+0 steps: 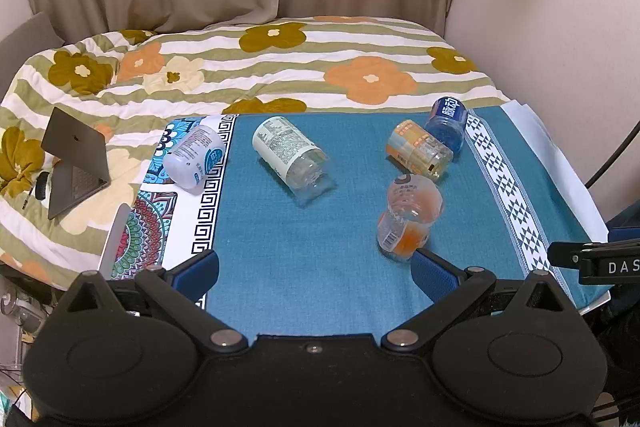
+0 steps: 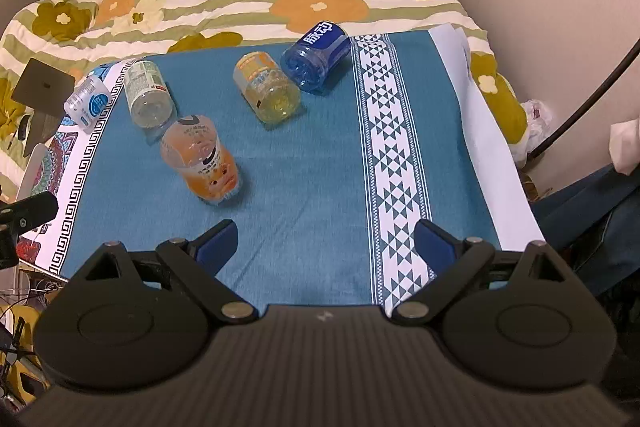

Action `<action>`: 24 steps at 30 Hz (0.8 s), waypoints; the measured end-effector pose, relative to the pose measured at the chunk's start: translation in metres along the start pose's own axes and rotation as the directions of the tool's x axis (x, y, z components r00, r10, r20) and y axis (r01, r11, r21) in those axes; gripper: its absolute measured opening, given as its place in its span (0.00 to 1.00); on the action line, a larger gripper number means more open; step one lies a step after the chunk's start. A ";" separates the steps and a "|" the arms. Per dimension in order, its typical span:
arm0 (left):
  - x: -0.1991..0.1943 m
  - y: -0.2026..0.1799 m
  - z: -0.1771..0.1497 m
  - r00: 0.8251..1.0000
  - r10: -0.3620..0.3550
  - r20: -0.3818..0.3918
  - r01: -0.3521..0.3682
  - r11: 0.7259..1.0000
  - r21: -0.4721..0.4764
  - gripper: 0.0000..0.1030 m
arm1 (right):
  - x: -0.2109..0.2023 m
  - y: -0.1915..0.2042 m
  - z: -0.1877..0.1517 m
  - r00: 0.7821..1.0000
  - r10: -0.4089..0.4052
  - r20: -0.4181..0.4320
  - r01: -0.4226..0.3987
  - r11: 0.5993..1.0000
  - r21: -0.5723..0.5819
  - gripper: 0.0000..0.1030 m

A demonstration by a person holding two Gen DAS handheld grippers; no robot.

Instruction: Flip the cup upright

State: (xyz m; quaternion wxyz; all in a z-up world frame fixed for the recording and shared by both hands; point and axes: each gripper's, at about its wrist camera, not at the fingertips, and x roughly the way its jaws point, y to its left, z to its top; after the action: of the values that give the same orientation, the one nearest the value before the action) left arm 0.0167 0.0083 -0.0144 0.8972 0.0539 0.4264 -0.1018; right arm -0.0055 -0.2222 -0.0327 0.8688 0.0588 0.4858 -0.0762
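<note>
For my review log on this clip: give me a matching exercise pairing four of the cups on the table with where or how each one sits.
Things:
1. orange cup
2. blue cup
3. white cup with blue label
4. yellow cup

Places or states:
A. lying on the patterned white border at the table's left edge
B. lying beside the white triangle stripe, farthest back
C. standing on end, nearest the grippers
D. lying on the teal cloth right next to the blue one

Pairs: 1-C, 2-B, 3-A, 4-D
</note>
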 end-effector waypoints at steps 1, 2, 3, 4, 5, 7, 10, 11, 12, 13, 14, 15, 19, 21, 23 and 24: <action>0.000 0.000 0.000 1.000 0.001 -0.001 -0.001 1.000 0.000 1.00 | 0.001 0.000 -0.001 1.000 0.001 -0.001 -0.001 1.000 0.001 1.00; 0.001 0.000 0.000 1.000 0.002 -0.002 -0.002 1.000 0.000 1.00 | 0.001 0.000 -0.001 1.000 0.002 -0.002 -0.002 1.000 0.002 1.00; 0.001 -0.001 0.000 1.000 0.003 -0.004 -0.003 1.000 0.000 1.00 | 0.001 -0.001 -0.001 1.000 0.002 -0.002 -0.002 1.000 0.002 1.00; 0.002 -0.001 0.000 1.000 0.004 -0.006 -0.004 1.000 0.000 1.00 | 0.001 0.000 -0.001 1.000 0.002 -0.002 -0.002 1.000 0.002 1.00; 0.002 -0.001 0.000 1.000 0.006 -0.007 -0.006 1.000 0.000 1.00 | 0.001 0.000 -0.001 1.000 0.001 -0.002 -0.001 1.000 0.002 1.00; 0.002 -0.001 -0.001 1.000 0.007 -0.008 -0.007 1.000 0.000 1.00 | 0.001 0.000 -0.001 1.000 0.001 -0.001 -0.001 1.000 0.001 1.00; 0.001 0.001 -0.001 1.000 0.009 -0.007 -0.009 1.000 -0.003 1.00 | 0.001 0.000 -0.002 1.000 0.002 -0.001 -0.002 1.000 0.001 1.00; 0.001 0.001 -0.001 1.000 0.011 -0.006 -0.011 1.000 -0.005 1.00 | 0.001 0.000 -0.001 1.000 0.001 -0.001 -0.001 1.000 0.001 1.00; 0.001 0.002 -0.001 1.000 0.012 -0.006 -0.012 1.000 -0.006 1.00 | 0.001 0.000 -0.001 1.000 0.001 -0.001 -0.001 1.000 0.001 1.00; 0.001 0.002 -0.002 1.000 0.013 -0.005 -0.013 1.000 -0.007 1.00 | 0.000 0.000 -0.001 1.000 0.001 -0.001 -0.001 1.000 0.001 1.00; 0.001 0.002 -0.002 1.000 0.016 -0.007 -0.016 1.000 -0.006 1.00 | 0.000 0.000 -0.001 1.000 0.001 -0.001 -0.001 1.000 0.001 1.00; 0.002 0.002 -0.002 1.000 0.019 -0.010 -0.019 1.000 -0.004 1.00 | 0.000 0.000 -0.001 1.000 0.001 -0.001 -0.001 1.000 0.002 1.00; 0.003 0.002 -0.003 1.000 0.021 -0.018 -0.021 1.000 -0.004 1.00 | 0.000 0.000 -0.001 1.000 0.002 -0.002 -0.002 1.000 0.002 1.00; 0.003 0.003 -0.002 1.000 0.019 -0.019 -0.019 1.000 -0.009 1.00 | 0.000 0.000 -0.001 1.000 0.001 -0.001 -0.001 1.000 0.001 1.00; 0.003 0.004 -0.002 1.000 0.016 -0.019 -0.016 1.000 -0.016 1.00 | 0.000 0.000 -0.001 1.000 0.002 -0.001 -0.002 1.000 0.003 1.00; 0.003 0.004 -0.002 1.000 0.014 -0.019 -0.014 1.000 -0.019 1.00 | 0.000 0.000 -0.001 1.000 0.002 -0.001 -0.002 1.000 0.003 1.00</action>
State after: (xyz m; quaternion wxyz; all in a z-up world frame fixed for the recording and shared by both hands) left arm 0.0180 0.0126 -0.0179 0.8943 0.0492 0.4353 -0.0911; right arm -0.0066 -0.2218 -0.0335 0.8684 0.0605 0.4862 -0.0760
